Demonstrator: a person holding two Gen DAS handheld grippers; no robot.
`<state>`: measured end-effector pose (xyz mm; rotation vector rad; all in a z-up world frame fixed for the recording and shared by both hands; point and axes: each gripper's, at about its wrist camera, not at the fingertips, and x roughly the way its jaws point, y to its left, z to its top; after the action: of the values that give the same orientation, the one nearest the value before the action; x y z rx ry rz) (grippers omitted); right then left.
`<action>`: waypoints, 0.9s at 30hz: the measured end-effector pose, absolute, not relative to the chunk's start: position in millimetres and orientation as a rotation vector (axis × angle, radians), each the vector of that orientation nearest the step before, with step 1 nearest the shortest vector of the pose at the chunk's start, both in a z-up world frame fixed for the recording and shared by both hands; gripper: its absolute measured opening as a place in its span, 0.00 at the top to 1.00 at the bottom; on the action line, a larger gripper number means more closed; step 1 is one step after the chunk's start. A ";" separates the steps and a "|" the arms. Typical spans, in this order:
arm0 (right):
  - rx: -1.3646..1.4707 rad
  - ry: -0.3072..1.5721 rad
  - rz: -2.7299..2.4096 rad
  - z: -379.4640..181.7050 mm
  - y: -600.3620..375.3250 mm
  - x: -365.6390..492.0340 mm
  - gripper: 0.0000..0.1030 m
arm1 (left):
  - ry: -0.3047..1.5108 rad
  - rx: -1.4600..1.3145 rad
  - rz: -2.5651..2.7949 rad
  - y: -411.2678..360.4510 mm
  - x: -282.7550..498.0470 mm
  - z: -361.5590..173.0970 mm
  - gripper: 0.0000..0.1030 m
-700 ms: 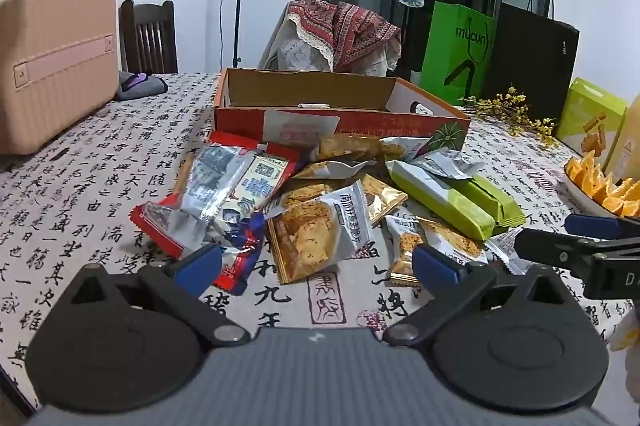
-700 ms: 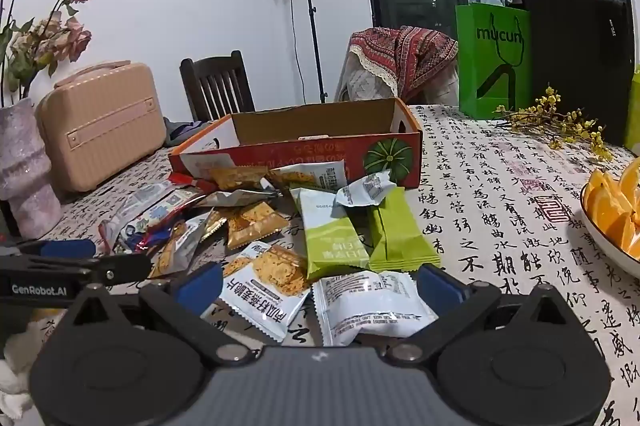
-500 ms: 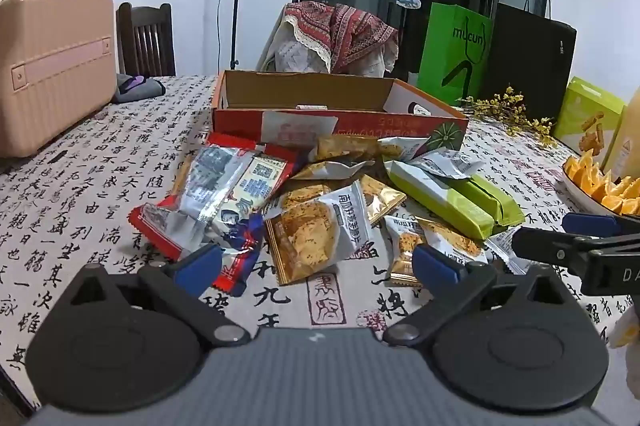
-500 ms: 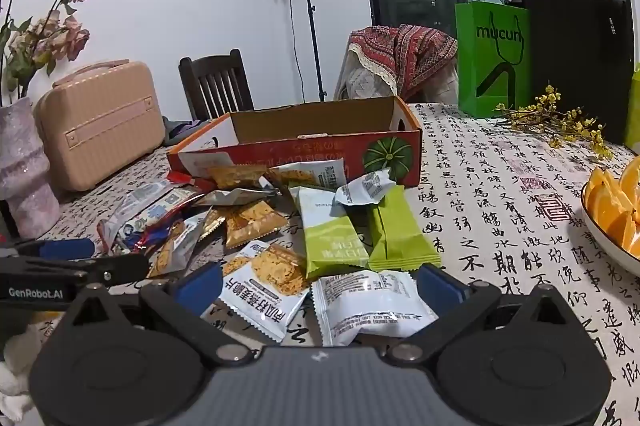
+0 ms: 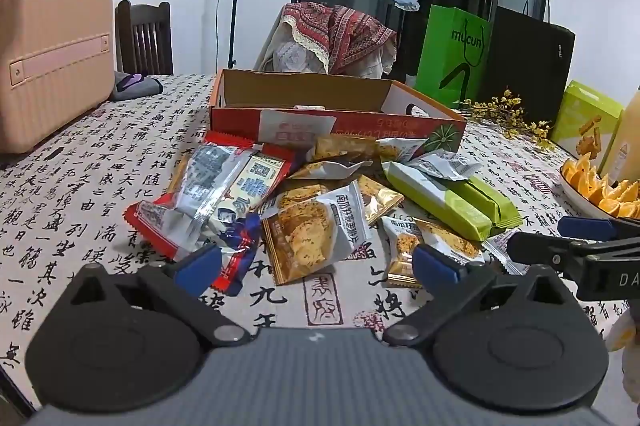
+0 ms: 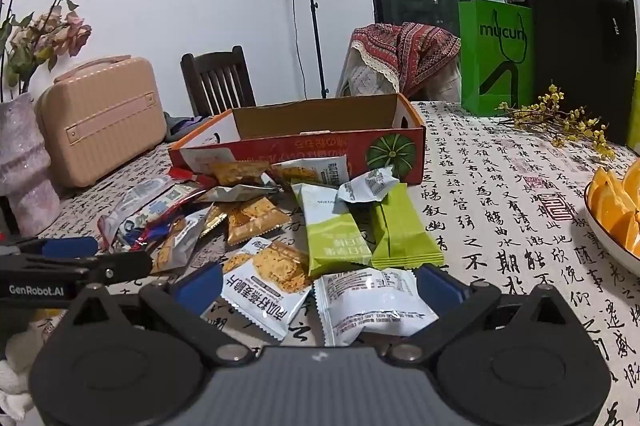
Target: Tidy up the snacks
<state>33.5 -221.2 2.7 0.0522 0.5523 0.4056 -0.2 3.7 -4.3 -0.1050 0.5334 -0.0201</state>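
Both grippers hover low over a table covered by a calligraphy-print tablecloth [image 5: 100, 162], each facing a loose pile of snack packets. The left gripper [image 5: 316, 264] has its 2 blue-tipped fingers spread wide and empty; between them lies a cracker packet [image 5: 316, 230] with a white and gold wrapper, and at the left fingertip the corner of a red-edged packet [image 5: 208, 202] lies just beside the pad. The right gripper [image 6: 318, 284] is likewise parted and grips nothing; a white cracker packet [image 6: 266, 286] and a silver-white packet [image 6: 372, 300] lie side by side on the cloth between its fingers, the silver-white one just beside the right pad. Beyond these, 2 green bars [image 6: 368, 230] lie parallel and touching, with a crumpled white wrapper [image 6: 368, 184] resting across their far ends. Gold cracker packets [image 6: 250, 216] are scattered to the left of the bars. Behind the pile stands an open red cardboard box [image 6: 320, 142] with a green pumpkin emblem on its front; several packets touch its front wall. A pink case [image 6: 102, 114] and a vase of dried roses [image 6: 22, 162] stand on the table's left side, a plate of orange wedges [image 6: 616, 210] at its right edge, and a green paper bag [image 6: 496, 58] at the far end.
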 end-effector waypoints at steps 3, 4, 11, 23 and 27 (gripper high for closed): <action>0.052 0.552 0.405 2.9 -220.8 33.6 0.00 | 0.532 -0.106 -0.021 3.3 -0.4 -4.4 0.00; 0.052 0.551 0.405 3.2 -221.0 33.1 0.00 | 0.532 -0.105 -0.020 3.2 -0.4 -4.4 0.00; 0.052 0.551 0.406 3.7 -221.2 33.5 0.00 | 0.531 -0.104 -0.020 3.2 -0.5 -4.3 0.00; 0.043 0.552 0.406 5.8 -218.7 34.1 0.00 | 0.534 -0.111 -0.022 4.1 0.5 -4.4 0.00; 0.040 0.553 0.406 4.9 -217.4 34.6 0.00 | 0.533 -0.112 -0.023 4.7 0.1 -4.4 0.00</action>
<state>34.6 -217.4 4.9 0.0400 0.5532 0.4063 0.1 4.7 -4.4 -0.1122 0.5329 -0.0231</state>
